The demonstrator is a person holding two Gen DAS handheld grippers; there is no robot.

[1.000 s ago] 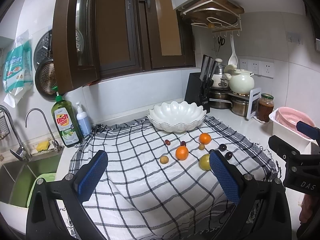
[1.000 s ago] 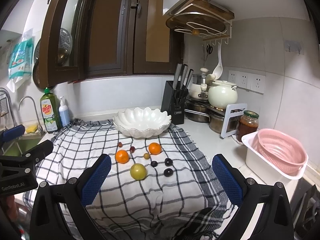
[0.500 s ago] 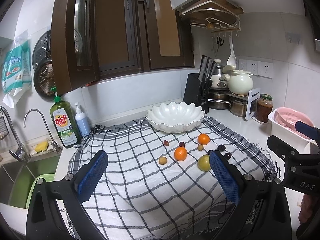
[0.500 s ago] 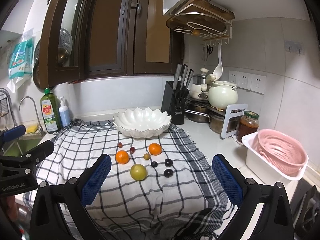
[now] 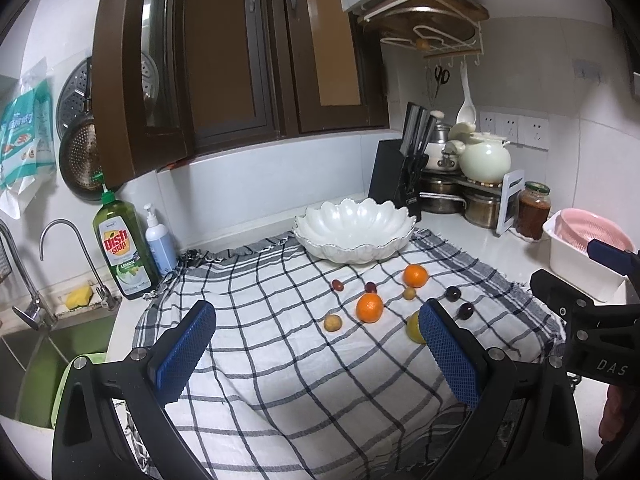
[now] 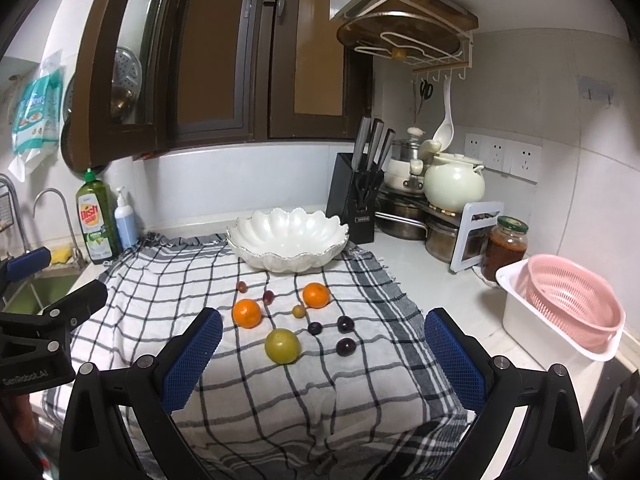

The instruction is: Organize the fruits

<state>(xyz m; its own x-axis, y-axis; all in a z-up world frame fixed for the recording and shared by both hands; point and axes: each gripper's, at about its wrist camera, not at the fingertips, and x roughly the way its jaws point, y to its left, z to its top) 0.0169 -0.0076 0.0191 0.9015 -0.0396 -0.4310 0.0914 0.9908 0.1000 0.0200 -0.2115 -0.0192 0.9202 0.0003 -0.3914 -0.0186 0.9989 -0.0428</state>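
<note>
- the white scalloped bowl [image 6: 287,240] stands at the back of the checked cloth [image 6: 168,288]; nothing shows inside it.
- all the fruit lies loose on the cloth in front of the bowl: two oranges [image 6: 247,313] [image 6: 316,295], a yellow-green round fruit [image 6: 282,345], three dark plums [image 6: 345,347] close together, two small reddish fruits [image 6: 269,297] nearer the bowl, and a small tan fruit [image 6: 298,311] between the oranges.
- from the left wrist view another small tan fruit [image 5: 332,323] sits apart, left of the near orange.
- the left gripper [image 5: 316,344] hangs over the near part of the cloth, jaws spread wide, nothing between the blue pads [image 5: 184,350].
- the right gripper [image 6: 324,356] is likewise spread wide and empty, with the yellow-green fruit seen between its fingers, untouched.
- on the counter to the right, a white tub [image 6: 532,320] holds a pink colander [image 6: 572,300]; beside it a jar [image 6: 505,249] with dark red contents.
</note>
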